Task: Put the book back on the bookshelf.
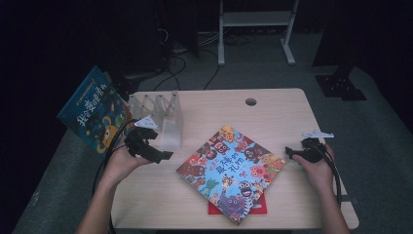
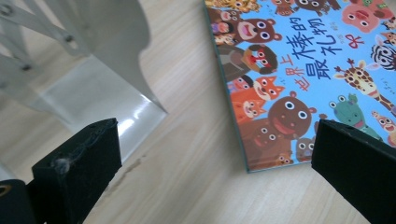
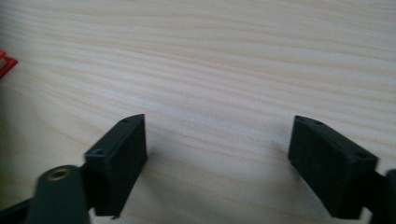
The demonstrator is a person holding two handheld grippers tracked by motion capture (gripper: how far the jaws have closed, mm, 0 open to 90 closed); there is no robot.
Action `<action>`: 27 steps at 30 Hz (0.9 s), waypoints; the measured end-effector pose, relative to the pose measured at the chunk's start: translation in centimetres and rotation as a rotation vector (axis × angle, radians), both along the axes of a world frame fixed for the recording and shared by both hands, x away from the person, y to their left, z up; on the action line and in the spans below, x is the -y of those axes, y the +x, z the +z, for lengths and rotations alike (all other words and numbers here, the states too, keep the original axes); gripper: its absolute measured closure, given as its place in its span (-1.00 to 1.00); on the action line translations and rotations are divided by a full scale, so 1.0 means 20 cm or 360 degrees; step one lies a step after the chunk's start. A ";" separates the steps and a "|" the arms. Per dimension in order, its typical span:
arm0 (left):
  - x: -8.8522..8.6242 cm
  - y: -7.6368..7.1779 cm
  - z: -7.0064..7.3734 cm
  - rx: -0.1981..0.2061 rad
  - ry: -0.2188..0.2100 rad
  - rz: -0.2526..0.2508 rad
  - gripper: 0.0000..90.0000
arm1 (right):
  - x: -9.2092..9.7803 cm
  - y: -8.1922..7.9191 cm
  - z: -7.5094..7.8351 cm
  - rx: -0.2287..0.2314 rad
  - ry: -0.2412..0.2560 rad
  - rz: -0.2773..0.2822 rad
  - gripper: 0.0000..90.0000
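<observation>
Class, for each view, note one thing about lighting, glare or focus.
High view: the table is lit, the surroundings dark. Left gripper view: glare on the clear rack base; the book is sharp. Right gripper view: soft all over, and the open jaws throw shadows on the wood.

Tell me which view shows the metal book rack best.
The high view: the book rack appears whole there, upright dividers and base plate, standing on the table left of the animal picture book. The left gripper view catches just one divider and part of its shiny base. The right gripper view looks at bare tabletop.
</observation>
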State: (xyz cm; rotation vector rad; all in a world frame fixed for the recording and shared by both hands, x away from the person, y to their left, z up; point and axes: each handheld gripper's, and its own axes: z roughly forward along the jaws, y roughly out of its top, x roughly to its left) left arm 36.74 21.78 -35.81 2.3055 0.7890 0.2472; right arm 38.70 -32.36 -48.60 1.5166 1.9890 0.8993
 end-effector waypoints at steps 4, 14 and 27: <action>0.03 -0.02 -0.08 -0.0017 0.0001 -0.0017 -0.98 | 0.00 -0.01 0.01 0.0004 -0.0007 0.0040 -0.35; 0.05 -0.05 -0.25 -0.0087 -0.0065 -0.0075 -0.69 | -0.01 -0.10 0.10 -0.0010 0.0055 0.0141 -0.04; 0.08 -0.05 -0.36 -0.0299 -0.0132 -0.0129 -0.10 | -0.04 -0.28 0.14 -0.0061 0.0184 0.0337 0.18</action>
